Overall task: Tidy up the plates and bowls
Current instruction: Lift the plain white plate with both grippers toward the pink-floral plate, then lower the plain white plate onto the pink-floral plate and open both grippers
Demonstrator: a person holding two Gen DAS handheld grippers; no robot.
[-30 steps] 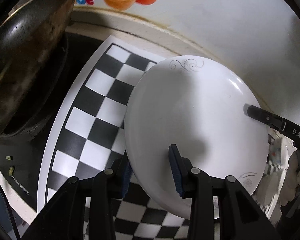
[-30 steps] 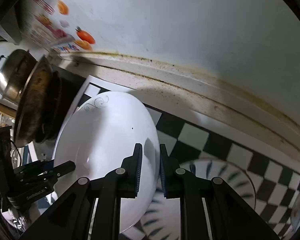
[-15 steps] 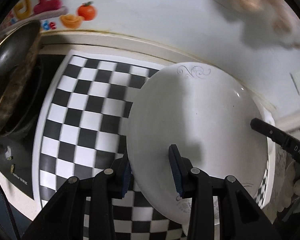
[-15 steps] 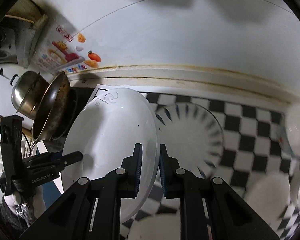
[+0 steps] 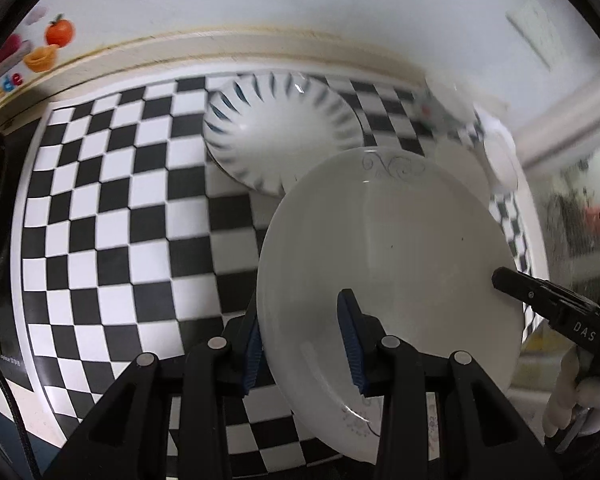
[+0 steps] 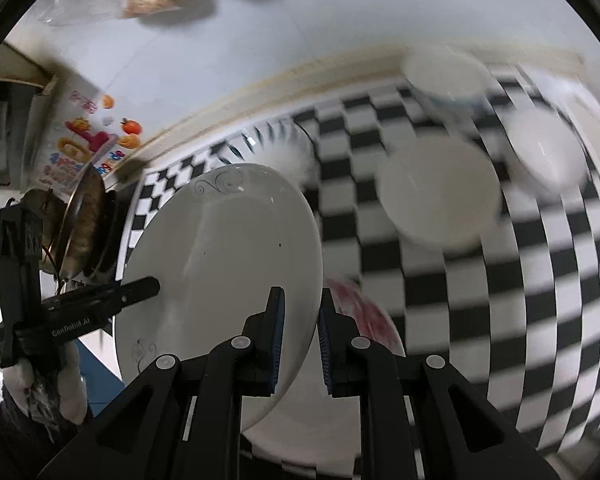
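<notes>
With both claws, left (image 5: pixel 304 344) and right (image 6: pixel 300 340), clamped on the white plate (image 5: pixel 388 264), you've carried it rightward toward the striped plate (image 5: pixel 280 136).

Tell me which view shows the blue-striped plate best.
The left wrist view: the blue-striped plate lies almost whole on the checkered mat, only its near edge behind the white plate. The right wrist view shows just a blurred sliver.

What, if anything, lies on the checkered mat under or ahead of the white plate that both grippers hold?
The white plate hangs above a red-patterned plate; ahead on the checkered mat sit a blue-striped plate and white bowls.
</notes>
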